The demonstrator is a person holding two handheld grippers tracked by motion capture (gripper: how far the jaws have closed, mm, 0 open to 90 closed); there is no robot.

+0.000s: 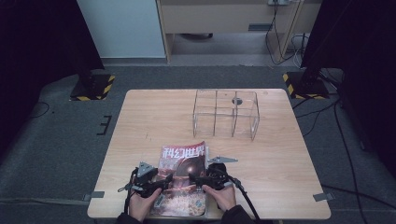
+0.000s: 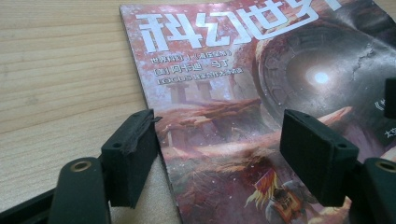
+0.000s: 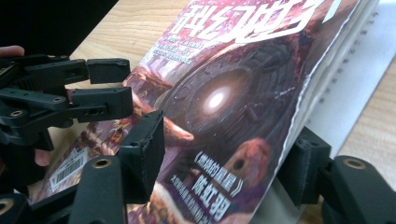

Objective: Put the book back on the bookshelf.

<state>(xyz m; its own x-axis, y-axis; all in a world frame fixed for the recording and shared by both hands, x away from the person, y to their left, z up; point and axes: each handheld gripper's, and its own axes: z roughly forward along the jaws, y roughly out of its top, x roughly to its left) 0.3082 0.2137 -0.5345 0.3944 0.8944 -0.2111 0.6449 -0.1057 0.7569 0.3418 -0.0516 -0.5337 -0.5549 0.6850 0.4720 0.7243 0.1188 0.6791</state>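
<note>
Left to right: we are resting the left claw [image 1: 164,179], released, astride the magazine's [image 1: 183,161] left edge to steady it. The right claw [image 1: 192,178], not yet clenched, is straddling the lifted cover's edge to open it. On the worktop [image 1: 140,121]: one magazine, one clear rack [image 1: 226,113].

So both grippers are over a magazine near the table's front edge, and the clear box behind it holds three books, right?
Not quite: the high view shows the clear box holds no books. Both grippers, left and right, are indeed over the magazine near the table's front edge.
</note>
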